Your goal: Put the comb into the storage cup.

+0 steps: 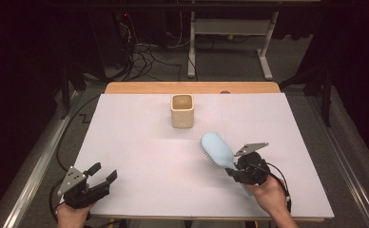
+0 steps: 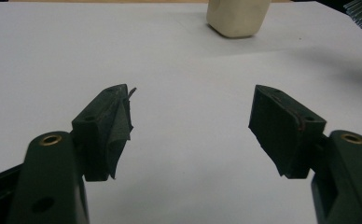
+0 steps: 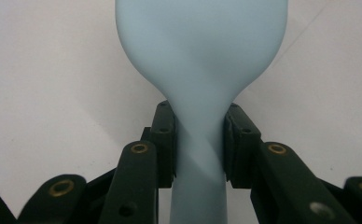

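The pale blue hairbrush [image 1: 217, 149] is smooth matte plastic, with an oval paddle head narrowing to a rounded handle; short bristles line its left edge in the high view. It is held over the right front part of the white sheet [image 1: 140, 156], head angled toward the far left. The right gripper [image 1: 235, 169] clamps the neck of the handle, its black pads pressed against both sides in the right gripper view [image 3: 198, 144]. Beyond the brush head, well apart, stands a cream cup [image 1: 182, 110], squarish with rounded corners, glossy and open-topped. The left gripper [image 1: 104, 174] rests at the near left edge, jaws spread with nothing between them [image 2: 191, 123]. A wooden table [image 1: 192, 88] edge shows past the sheet.
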{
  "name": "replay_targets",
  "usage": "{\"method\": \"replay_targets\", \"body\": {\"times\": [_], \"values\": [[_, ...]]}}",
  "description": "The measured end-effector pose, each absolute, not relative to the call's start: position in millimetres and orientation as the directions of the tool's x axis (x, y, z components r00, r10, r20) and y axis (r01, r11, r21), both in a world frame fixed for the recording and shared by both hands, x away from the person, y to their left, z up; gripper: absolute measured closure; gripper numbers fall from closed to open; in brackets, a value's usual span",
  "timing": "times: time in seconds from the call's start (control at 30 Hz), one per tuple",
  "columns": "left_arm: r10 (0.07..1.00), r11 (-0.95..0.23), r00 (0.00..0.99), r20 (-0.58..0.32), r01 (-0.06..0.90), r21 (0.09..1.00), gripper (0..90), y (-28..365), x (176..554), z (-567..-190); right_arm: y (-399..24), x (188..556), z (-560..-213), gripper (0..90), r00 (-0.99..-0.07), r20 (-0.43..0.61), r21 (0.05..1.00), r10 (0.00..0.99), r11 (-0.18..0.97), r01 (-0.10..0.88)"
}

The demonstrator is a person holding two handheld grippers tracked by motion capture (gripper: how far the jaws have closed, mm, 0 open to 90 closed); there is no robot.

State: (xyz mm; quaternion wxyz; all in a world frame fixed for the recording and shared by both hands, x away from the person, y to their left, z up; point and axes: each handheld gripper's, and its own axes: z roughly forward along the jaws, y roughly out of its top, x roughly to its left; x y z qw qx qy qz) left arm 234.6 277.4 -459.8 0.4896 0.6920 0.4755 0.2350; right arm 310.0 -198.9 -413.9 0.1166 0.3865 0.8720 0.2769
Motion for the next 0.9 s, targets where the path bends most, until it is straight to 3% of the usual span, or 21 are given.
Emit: {"method": "replay_targets", "body": {"times": [0.27,0.5,0.9], "values": [[0.881,-0.046,0.443,-0.168,0.432,0.9,30.7,273,236,-458,-187,303,-411,70.1,-0.704,0.021,0.595,0.71,0.557,0.58],[0.869,-0.127,0.485,-0.099,0.413,0.902,29.2,258,236,-455,-182,299,-412,70.1,-0.715,0.016,0.599,0.698,0.566,0.566],[0.836,-0.164,0.542,-0.085,0.395,0.904,27.4,232,242,-450,-178,291,-410,70.1,-0.729,0.016,0.626,0.684,0.562,0.541]]}}
